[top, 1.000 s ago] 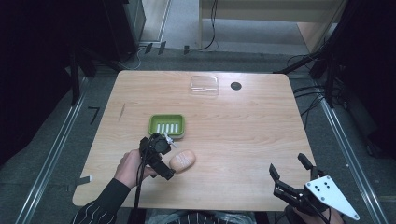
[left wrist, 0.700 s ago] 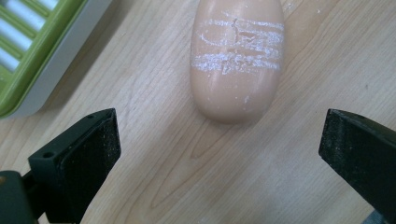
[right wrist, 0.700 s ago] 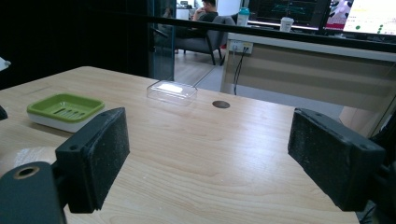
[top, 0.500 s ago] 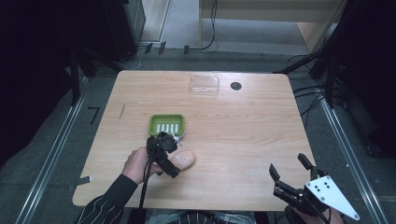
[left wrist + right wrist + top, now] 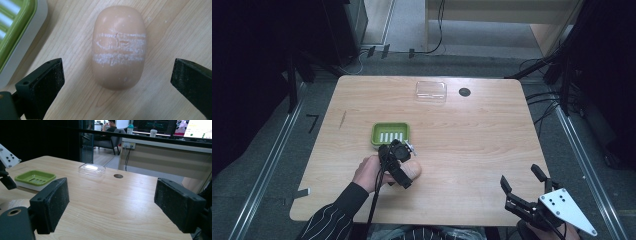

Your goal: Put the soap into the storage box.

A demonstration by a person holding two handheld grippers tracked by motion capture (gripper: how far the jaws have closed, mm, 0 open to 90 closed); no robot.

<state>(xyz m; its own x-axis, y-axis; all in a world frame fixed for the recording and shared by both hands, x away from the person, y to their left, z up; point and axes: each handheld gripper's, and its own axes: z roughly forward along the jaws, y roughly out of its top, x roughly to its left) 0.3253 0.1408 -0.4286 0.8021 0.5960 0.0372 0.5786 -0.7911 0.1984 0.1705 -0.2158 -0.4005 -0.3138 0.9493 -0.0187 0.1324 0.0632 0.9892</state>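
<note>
Two tongs apart, soap bar between the left pair

Two tongs are in use at the desk (image 5: 472, 130). At the near right corner, the right tongs (image 5: 524, 182) hang off the desk's near edge with jaws spread wide and nothing between them; the grey three-cornered plate sits on top.

Toward the near left part of the desk, the left tongs (image 5: 117, 82) are held by the person's left hand (image 5: 368, 172), which comes in over the near edge in a striped sleeve. The jaws stand wide apart, one on each side of the soap bar (image 5: 118, 47), and neither jaw touches it. The soap bar is oval, peach-coloured, with pale scuffed bands across its top, and lies flat on the bare desk.

Just beyond the soap bar, nearer the desk's centre, stands the green soap dish (image 5: 390, 134) with a slotted floor. It is near the bar but not touching it.

Farther off, near the far edge, lies a clear plastic lid (image 5: 431, 91). Just to its right is a dark round cable hole (image 5: 464, 92).
</note>
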